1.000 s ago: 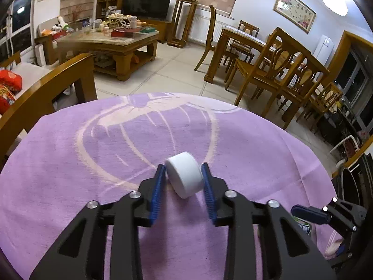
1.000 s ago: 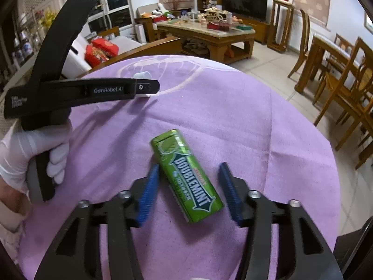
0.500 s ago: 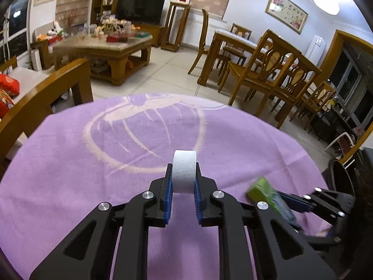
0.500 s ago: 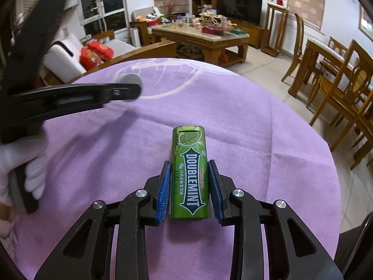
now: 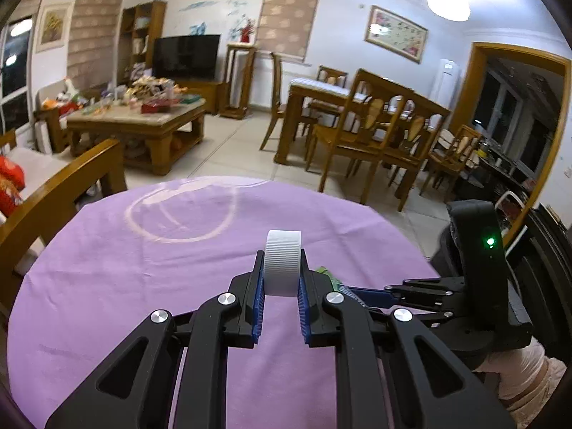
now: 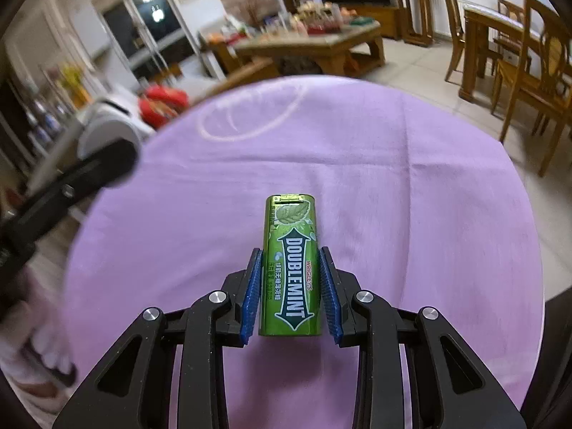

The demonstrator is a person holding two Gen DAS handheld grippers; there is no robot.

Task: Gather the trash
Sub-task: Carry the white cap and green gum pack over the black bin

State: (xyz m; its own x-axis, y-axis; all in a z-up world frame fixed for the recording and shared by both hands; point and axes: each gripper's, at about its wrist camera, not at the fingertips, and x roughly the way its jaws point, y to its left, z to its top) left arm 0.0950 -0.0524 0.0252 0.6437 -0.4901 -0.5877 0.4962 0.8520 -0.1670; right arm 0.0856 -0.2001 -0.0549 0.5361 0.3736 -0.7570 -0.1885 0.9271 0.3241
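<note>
— Where is the trash?
— The left gripper (image 5: 282, 287) is clamped on a white ribbed cap (image 5: 282, 262); the right gripper (image 6: 290, 295) pinches a green Doublemint gum tin (image 6: 291, 268) above the purple tablecloth (image 6: 411, 196).

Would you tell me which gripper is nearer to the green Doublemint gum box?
Right. The right gripper is clamped on the green Doublemint gum box, a pad on each side. The left gripper is alongside, holding the white ribbed cap.
</note>
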